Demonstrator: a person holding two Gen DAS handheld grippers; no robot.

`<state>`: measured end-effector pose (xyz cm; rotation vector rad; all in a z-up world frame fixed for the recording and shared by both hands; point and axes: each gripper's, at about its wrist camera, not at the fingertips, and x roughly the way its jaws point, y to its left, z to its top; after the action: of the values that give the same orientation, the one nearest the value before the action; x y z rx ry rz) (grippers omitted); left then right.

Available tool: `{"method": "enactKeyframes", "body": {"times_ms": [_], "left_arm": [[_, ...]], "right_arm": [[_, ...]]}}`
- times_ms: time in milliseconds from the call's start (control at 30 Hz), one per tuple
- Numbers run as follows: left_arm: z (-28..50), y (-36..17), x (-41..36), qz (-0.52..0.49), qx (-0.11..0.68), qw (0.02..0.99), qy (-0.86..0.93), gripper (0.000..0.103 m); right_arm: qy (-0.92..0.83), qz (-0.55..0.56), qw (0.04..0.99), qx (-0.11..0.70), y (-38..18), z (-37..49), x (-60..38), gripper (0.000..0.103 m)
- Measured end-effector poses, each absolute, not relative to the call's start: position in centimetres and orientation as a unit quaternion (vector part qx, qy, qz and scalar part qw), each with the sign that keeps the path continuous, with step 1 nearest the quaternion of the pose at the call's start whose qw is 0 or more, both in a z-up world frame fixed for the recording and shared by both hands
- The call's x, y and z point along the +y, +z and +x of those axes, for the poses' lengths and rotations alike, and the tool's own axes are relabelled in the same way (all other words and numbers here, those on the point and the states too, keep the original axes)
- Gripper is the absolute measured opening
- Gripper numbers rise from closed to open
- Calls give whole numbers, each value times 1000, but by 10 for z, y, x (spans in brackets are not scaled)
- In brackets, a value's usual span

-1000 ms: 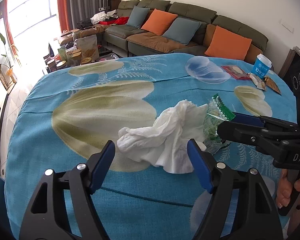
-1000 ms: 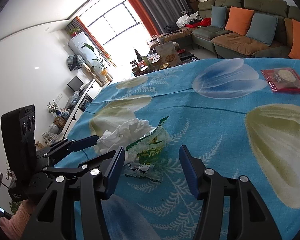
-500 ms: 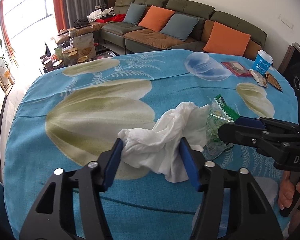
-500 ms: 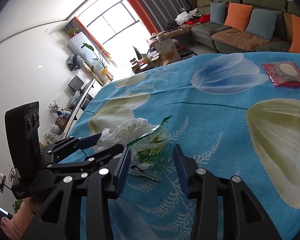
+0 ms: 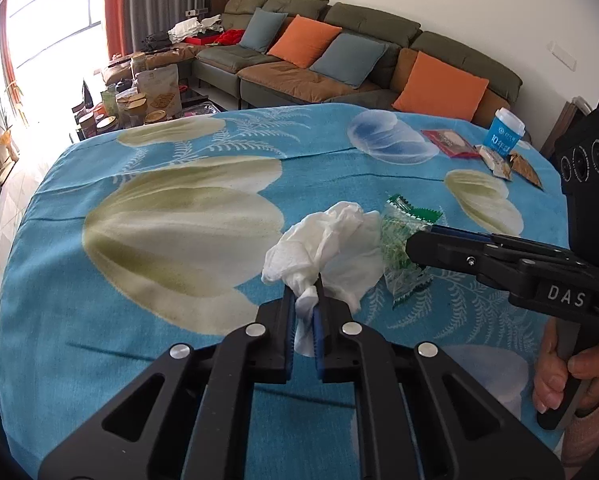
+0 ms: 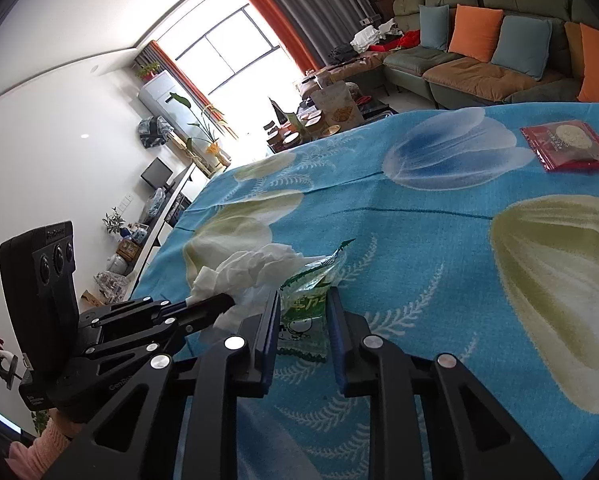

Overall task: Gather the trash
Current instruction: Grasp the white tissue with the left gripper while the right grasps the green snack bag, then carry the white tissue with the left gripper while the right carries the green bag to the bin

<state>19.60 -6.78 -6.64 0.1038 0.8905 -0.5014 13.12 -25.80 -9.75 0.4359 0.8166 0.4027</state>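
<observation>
A crumpled white tissue [image 5: 331,240] lies on the blue flowered tablecloth [image 5: 139,280]. My left gripper [image 5: 304,300] is shut on the tissue's near end. Right of it lies a green and clear snack wrapper [image 5: 399,248]. In the right wrist view my right gripper [image 6: 302,312] has its jaws close on both sides of the wrapper [image 6: 307,292], pinching it. The tissue [image 6: 251,272] and my left gripper [image 6: 219,304] show to its left. My right gripper [image 5: 419,244] reaches in from the right in the left wrist view.
At the table's far right lie a red snack packet [image 5: 447,142], a blue paper cup [image 5: 503,132] and small wrappers [image 5: 511,164]. The red packet [image 6: 567,146] also shows in the right wrist view. A sofa [image 5: 339,60] and a cluttered low table [image 5: 139,96] stand beyond.
My left gripper moved forward and shut on the tissue, bunching it up. My right gripper moved forward and narrowed its jaws around the green wrapper.
</observation>
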Motion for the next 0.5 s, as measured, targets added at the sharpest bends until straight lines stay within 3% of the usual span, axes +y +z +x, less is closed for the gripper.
{"method": "enactKeyframes", "body": {"times_ms": [500], "left_arm": [[155, -46, -26, 14, 397, 892, -216, 7]], "right_arm": [[220, 221, 873, 374, -89, 113, -259, 20]]}}
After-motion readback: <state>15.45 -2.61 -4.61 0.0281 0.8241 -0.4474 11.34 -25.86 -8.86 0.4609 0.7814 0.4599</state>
